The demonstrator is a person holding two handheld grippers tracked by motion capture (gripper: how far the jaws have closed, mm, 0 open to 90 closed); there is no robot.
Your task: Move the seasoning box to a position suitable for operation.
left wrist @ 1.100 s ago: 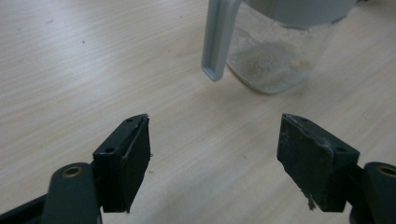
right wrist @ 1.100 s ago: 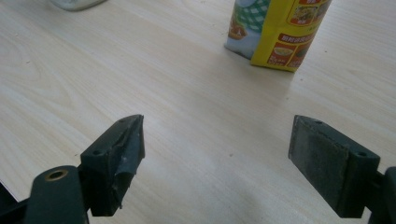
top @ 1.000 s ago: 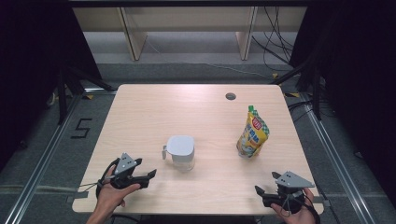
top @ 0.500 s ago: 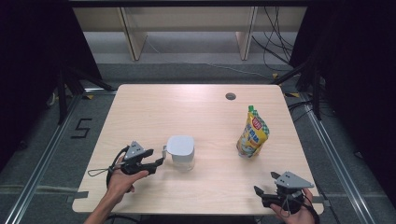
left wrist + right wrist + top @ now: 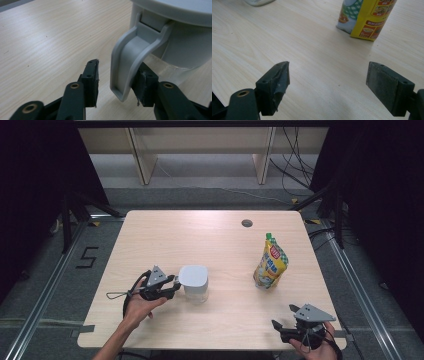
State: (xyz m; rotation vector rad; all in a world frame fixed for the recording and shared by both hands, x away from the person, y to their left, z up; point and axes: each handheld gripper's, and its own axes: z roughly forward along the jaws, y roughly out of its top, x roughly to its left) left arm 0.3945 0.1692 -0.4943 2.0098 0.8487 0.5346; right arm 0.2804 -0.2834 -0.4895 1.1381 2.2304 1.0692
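Since a second ago we are bringing our left gripper (image 5: 172, 287) from the surface's near-left edge to the jug (image 5: 194, 283), jaws apart astride its handle (image 5: 130, 60), not yet clamped; right gripper (image 5: 329, 87) is idling, jaws apart.

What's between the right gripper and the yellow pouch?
Nothing: bare tabletop runs from the open right gripper to the pouch, seen in the right gripper view.

Cup (image 5: 194, 283): white, lidded, upright on the table (image 5: 210, 240), near front-left of centre.
Cup handle (image 5: 130, 57): grey loop, between the left tool's (image 5: 116, 83) parted jaws; seemingly touching one pad.
Pouch (image 5: 270, 263): yellow, green-capped, standing upright, right of the cup.
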